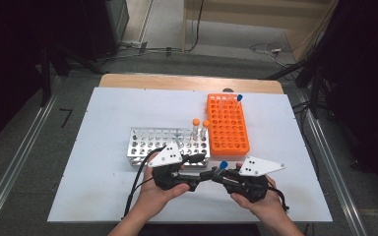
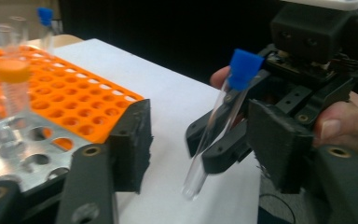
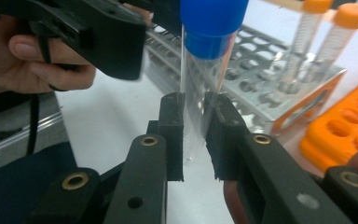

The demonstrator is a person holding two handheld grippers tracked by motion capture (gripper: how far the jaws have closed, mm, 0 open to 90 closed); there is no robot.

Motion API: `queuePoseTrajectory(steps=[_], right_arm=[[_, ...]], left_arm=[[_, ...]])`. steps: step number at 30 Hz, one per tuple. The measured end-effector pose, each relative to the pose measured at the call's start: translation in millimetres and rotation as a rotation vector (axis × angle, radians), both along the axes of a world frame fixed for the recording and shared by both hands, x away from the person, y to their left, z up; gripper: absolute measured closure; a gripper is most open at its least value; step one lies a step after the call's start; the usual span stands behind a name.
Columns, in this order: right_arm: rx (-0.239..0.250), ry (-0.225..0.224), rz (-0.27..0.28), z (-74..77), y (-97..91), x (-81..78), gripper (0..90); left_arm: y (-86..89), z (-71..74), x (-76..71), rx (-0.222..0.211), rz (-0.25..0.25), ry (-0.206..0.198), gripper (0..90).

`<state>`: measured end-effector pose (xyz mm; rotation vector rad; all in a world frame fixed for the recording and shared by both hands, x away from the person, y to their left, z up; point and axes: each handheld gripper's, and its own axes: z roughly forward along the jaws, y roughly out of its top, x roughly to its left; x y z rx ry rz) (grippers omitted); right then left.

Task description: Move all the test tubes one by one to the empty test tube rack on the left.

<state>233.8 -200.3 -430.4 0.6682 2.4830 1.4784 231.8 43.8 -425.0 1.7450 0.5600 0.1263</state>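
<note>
A: What's the setting?

B: A white counter (image 1: 103, 162) with a wooden strip along its far edge, grey floor around it and cables trailing at twelve o'clock. Toward three o'clock of centre lies an orange rack (image 1: 227, 124) with one blue-capped tube standing at its far corner (image 1: 239, 100). Just beside it, toward nine o'clock, is a metal rack (image 1: 150, 142) carrying two orange-capped tubes (image 1: 196, 127) at its end nearest the orange one.

A: And the hands?

B: Both forearms come up from six o'clock and meet at the near edge, in front of the metal rack. The left hand (image 1: 152, 194) wraps its tool from below, pointing the left tongs (image 1: 202, 176) toward three o'clock. The right hand (image 1: 256, 199) points the right tongs (image 1: 218, 176) toward nine o'clock, so the tips face each other.

A: What are they holding?

B: The right tongs are clamped on a clear tube with a blue cap (image 3: 200, 93), cap upward and the tube tilted, held above the counter. The left tongs are spread wide with nothing between them, one on either side of the tube, not touching it.

A: Any writing?

B: None legible.
</note>
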Motion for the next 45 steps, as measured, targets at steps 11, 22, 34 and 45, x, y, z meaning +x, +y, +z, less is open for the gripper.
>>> queuePoseTrajectory(steps=[11, 22, 34, 45], right_arm=[[-0.047, 0.024, 0.059, -5.7, 7.7, -4.6, 74.8], [-0.026, 0.036, 0.065, -7.0, 2.7, -2.1, 73.5], [0.056, -0.007, 0.079, -10.2, -29.8, 1.8, 34.8], [0.089, -0.008, -0.039, -14.6, -65.7, 18.0, 12.5]], left_arm=[[-17.2, -4.9, 2.9, 0.016, -0.111, 0.025, 70.7], [-12.0, -4.2, 3.9, 0.005, -0.074, -0.01, 77.4], [11.1, -1.3, 23.9, -0.02, 0.06, -0.009, 77.4], [27.5, 4.3, 33.0, -0.039, 0.104, -0.019, 77.4]])
